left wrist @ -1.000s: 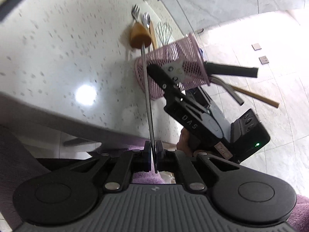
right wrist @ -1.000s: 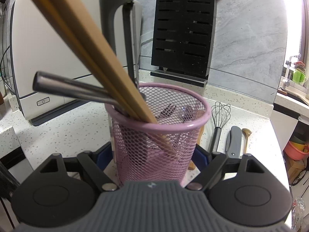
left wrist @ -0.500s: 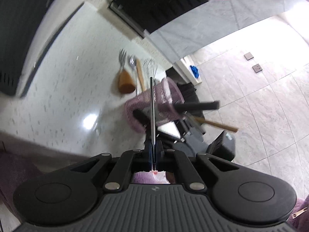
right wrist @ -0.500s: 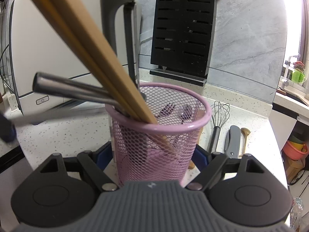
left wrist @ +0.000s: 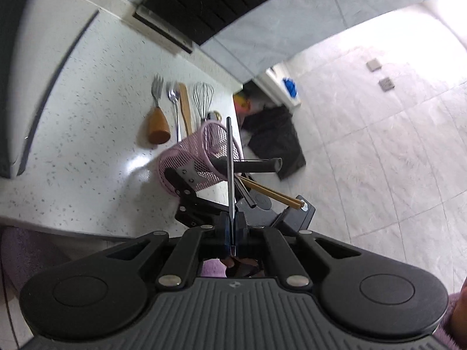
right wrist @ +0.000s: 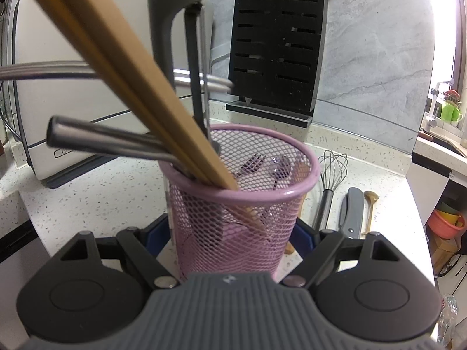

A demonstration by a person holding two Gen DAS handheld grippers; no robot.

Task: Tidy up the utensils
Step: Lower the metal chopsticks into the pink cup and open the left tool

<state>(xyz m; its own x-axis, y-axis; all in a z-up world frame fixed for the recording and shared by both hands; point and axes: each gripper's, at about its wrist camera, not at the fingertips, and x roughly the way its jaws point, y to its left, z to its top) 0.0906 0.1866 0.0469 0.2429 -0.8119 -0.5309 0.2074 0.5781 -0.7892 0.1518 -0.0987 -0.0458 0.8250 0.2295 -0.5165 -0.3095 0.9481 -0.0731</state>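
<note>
**Utensil sorting part done; one thin piece in hand, several left on the table**

Nearest the left wrist camera, the left tool (left wrist: 232,230) is seen closed tight on a thin metal rod-like utensil (left wrist: 229,163), which is held above the table and points toward the pink mesh holder (left wrist: 201,157). It is judged to be on its way into the holder, not yet in it. What kind of utensil it is cannot be told; only a narrow shaft is shown.

The right tool (right wrist: 236,233) is spread wide around the holder (right wrist: 233,218), one blue pad at each side. The holder is judged to be steadied on the table (right wrist: 87,192).

Already inside the holder are wooden chopsticks (right wrist: 131,81), a grey-handled utensil (right wrist: 175,14) and a steel handle (right wrist: 102,143). Their working ends are hidden by the mesh.

Left on the table beyond the holder are a wood-handled fork (left wrist: 157,108), a spoon (left wrist: 174,105), a wooden spatula (left wrist: 184,108), a whisk (left wrist: 203,99), a grey folding tool (right wrist: 353,213) and a small brass spoon (right wrist: 370,207). In the left view the last two are largely screened by the holder.

A blurred metal streak (right wrist: 201,83) crosses the right view; it cannot be identified with certainty.
</note>
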